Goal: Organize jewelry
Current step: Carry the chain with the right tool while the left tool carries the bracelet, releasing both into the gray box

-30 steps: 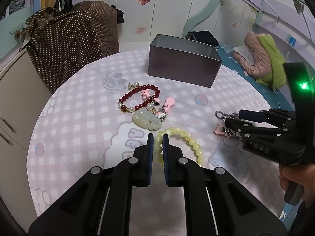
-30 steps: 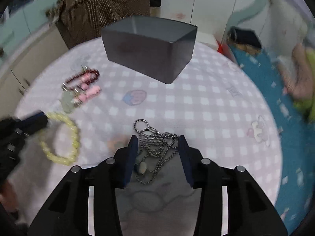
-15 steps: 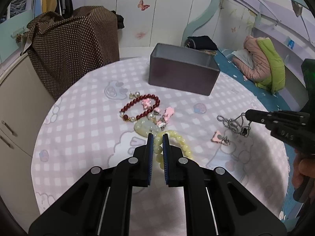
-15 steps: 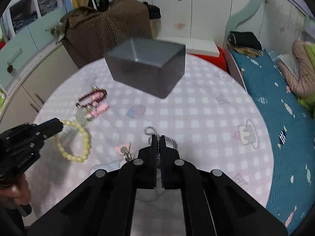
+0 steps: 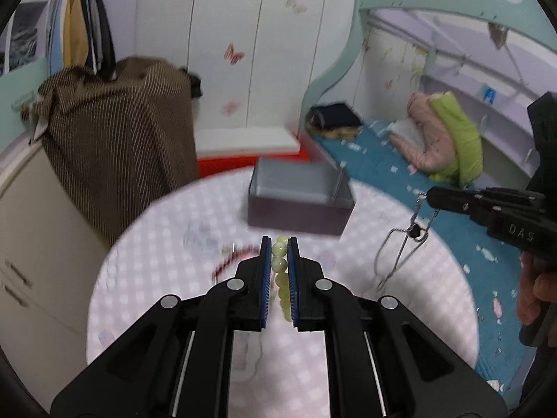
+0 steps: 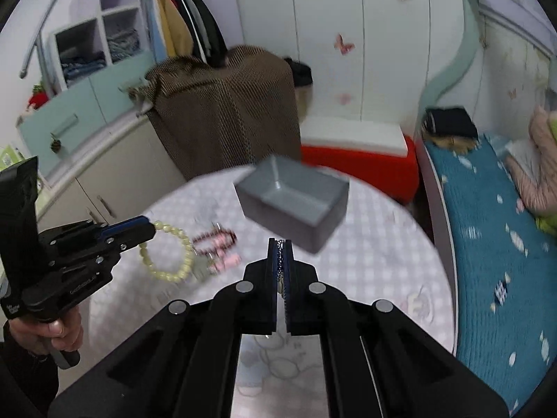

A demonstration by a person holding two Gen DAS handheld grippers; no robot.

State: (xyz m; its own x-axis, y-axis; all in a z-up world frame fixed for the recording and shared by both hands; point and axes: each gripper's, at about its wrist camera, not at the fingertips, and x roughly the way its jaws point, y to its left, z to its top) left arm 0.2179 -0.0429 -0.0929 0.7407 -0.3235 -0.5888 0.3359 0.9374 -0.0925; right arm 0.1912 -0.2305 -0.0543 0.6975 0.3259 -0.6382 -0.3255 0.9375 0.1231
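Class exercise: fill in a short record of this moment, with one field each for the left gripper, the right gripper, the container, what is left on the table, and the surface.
left gripper: shut on the yellow bead bracelet, which hangs off the table
right gripper: shut on the silver chain, which dangles below it
container: grey box, open top, nothing visible inside
left on table: red bead bracelet and pink charms, blurred
surface: round table with a pink checked cloth
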